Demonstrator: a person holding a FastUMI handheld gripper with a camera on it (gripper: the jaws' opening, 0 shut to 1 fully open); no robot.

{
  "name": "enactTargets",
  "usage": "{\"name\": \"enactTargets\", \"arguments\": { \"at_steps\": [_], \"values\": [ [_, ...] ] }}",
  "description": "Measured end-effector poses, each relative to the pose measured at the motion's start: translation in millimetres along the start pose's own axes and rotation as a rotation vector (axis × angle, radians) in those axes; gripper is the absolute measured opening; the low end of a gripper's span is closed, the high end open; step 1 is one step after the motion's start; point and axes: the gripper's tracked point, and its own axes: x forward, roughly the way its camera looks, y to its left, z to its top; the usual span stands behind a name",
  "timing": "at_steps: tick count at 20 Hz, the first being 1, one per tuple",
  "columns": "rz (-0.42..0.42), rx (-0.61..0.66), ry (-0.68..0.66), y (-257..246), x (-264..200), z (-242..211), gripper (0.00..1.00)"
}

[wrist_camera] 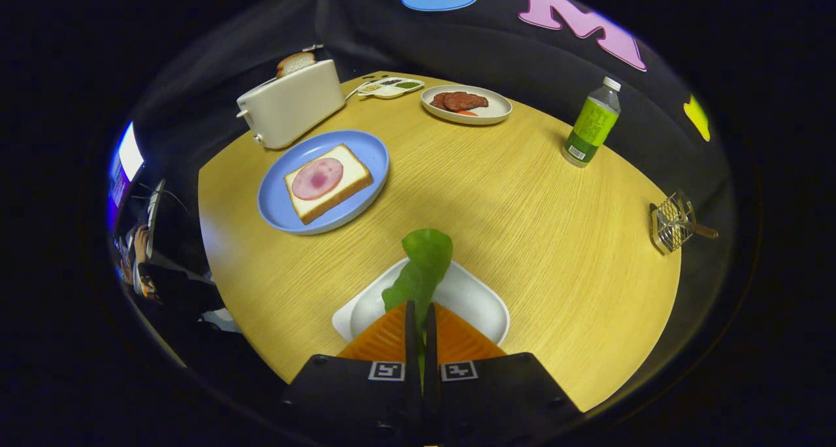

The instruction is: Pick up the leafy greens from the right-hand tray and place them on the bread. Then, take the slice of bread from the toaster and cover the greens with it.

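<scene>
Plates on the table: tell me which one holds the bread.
The blue plate beside the toaster holds the bread. The round white plate carries meat, and the white tray lies under the gripper, shut on the greens.

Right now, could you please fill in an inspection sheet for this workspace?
Surface: round wooden table.
Job's things: leafy greens clamped over white tray; bread with ham on blue plate; bread slice in toaster.
Clutter: meat plate, condiment dish, green bottle, wire rack.
Tongs: shut on the greens.
Cables: nothing seen.
Surroundings: black cloth wall; screen beyond the table edge.
</scene>
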Motion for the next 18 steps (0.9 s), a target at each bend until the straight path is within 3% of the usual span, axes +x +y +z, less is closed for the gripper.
{"name": "enactTargets", "arguments": {
  "at_steps": [7, 18],
  "values": [
    [-0.009, 0.025, -0.057, 17.8, -30.5, 37.5, 0.06],
    [0.074, -0.021, -0.111, 85.1, -7.5, 117.2, 0.05]
  ]
}}
